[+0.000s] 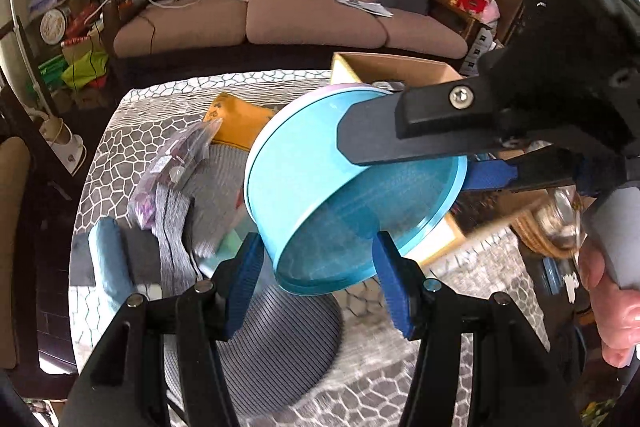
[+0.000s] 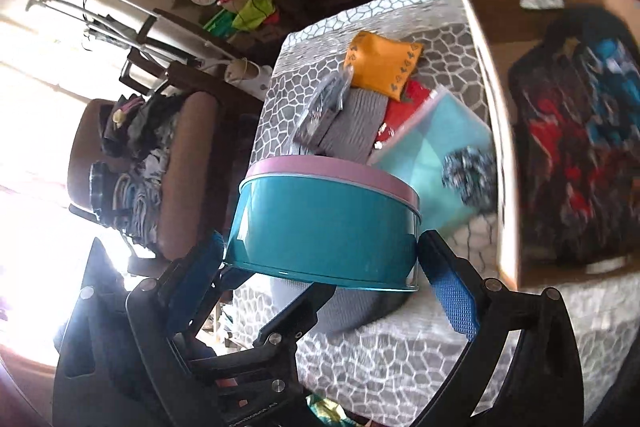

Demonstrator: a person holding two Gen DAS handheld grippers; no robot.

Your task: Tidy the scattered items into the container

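Observation:
A round teal tin with a pink lid (image 1: 320, 183) (image 2: 324, 227) hangs tilted above the table. My right gripper (image 2: 320, 275) is shut on the tin across its width; it enters the left wrist view from the right (image 1: 404, 155). My left gripper (image 1: 316, 275) is open, its blue pads (image 1: 244, 279) flanking the tin's lower edge; I cannot tell whether they touch it. The cardboard box (image 2: 492, 75) (image 1: 400, 67) stands at the table's far right and holds a dark patterned bag (image 2: 576, 131).
On the patterned tablecloth (image 1: 360, 379) lie an orange pouch (image 2: 382, 65), a grey knit piece (image 2: 352, 123), a clear packet (image 2: 320, 107), a red item (image 2: 404, 113), a teal folder (image 2: 432, 163) and a round grey mat (image 1: 280, 339). A sofa (image 1: 280, 7) stands behind.

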